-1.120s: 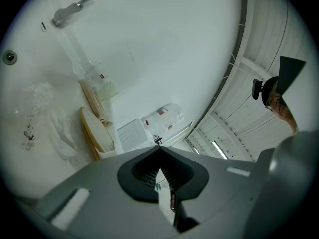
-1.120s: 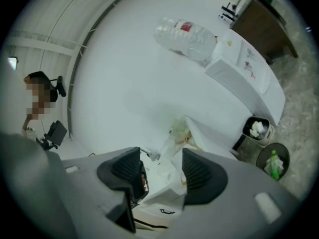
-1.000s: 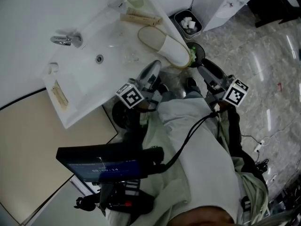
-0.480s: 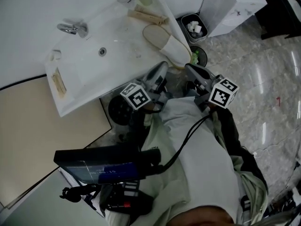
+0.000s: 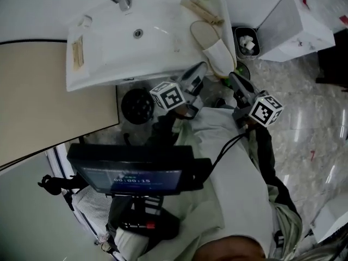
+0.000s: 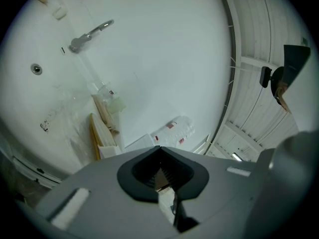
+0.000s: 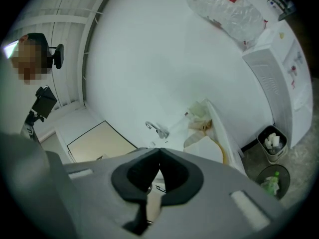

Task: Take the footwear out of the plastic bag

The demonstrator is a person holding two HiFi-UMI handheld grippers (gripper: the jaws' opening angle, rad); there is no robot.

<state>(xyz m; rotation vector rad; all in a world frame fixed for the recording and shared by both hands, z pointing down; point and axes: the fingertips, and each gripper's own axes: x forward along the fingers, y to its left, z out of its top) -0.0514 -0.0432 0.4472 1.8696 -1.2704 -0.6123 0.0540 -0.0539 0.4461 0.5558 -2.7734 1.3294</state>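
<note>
Both tools closed and empty, just short of the slipper.

Head view: the flat white slipper with a beige sole (image 5: 213,48) lies at the right edge of the white basin tabletop (image 5: 103,64). Its long axis runs away from the person, banded end nearest. The left tool (image 5: 200,69) and right tool (image 5: 234,78) point at that end from either side, and the left looks slightly nearer.
Left gripper view: the jaws are pressed together on nothing, and the slipper (image 6: 99,143) sits ahead-left.
Right gripper view: the jaws are together and the slipper (image 7: 209,148) is ahead-right. No bag round it can be made out.
</note>
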